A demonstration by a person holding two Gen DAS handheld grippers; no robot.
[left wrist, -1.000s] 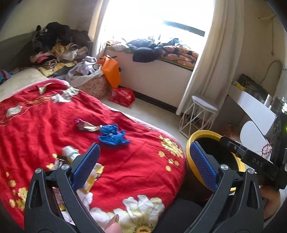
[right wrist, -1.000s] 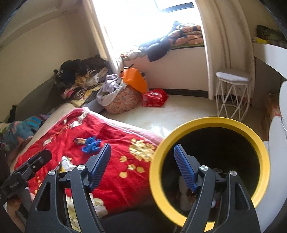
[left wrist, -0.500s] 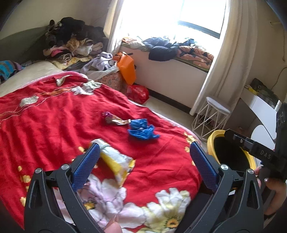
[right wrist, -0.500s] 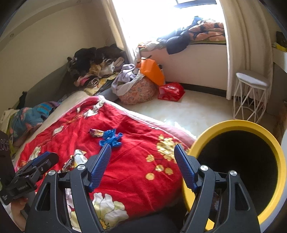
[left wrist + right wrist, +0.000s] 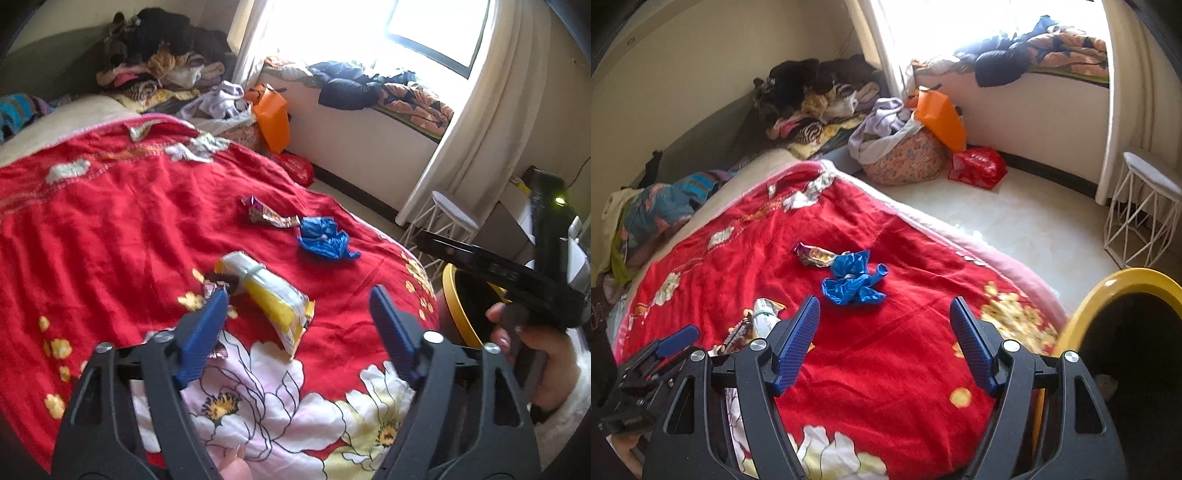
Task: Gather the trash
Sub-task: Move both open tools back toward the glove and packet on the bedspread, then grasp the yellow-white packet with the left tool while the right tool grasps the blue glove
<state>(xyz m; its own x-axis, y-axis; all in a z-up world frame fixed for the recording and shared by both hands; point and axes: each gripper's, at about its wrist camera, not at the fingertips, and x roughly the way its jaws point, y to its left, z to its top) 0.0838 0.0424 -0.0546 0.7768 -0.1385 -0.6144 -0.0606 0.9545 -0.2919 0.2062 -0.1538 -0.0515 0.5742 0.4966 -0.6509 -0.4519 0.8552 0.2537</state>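
Note:
On the red flowered blanket (image 5: 110,221) lie a yellow-and-white wrapper (image 5: 266,295), a crumpled blue plastic piece (image 5: 325,240) and a purple-gold candy wrapper (image 5: 266,214). My left gripper (image 5: 297,328) hovers low over the yellow wrapper, which lies between its closing jaws, and the pads do not press on it. A small dark wrapper (image 5: 214,280) sits by the left fingertip. My right gripper (image 5: 884,332) stands open above the blanket, just short of the blue piece (image 5: 853,280), with nothing between its fingers. The yellow-rimmed bin (image 5: 1108,291) stands at the bed's right edge.
A white wire stool (image 5: 1145,214) stands on the floor by the curtain. An orange bag (image 5: 942,114), a red bag (image 5: 979,166) and a flowered basket of clothes (image 5: 905,158) sit below the window seat. Clothes are piled at the back wall (image 5: 812,96).
Both views swung from the bin toward the bed. My left gripper sank toward the yellow wrapper and its jaws narrowed. My right gripper moved left, off the bin, toward the blue piece.

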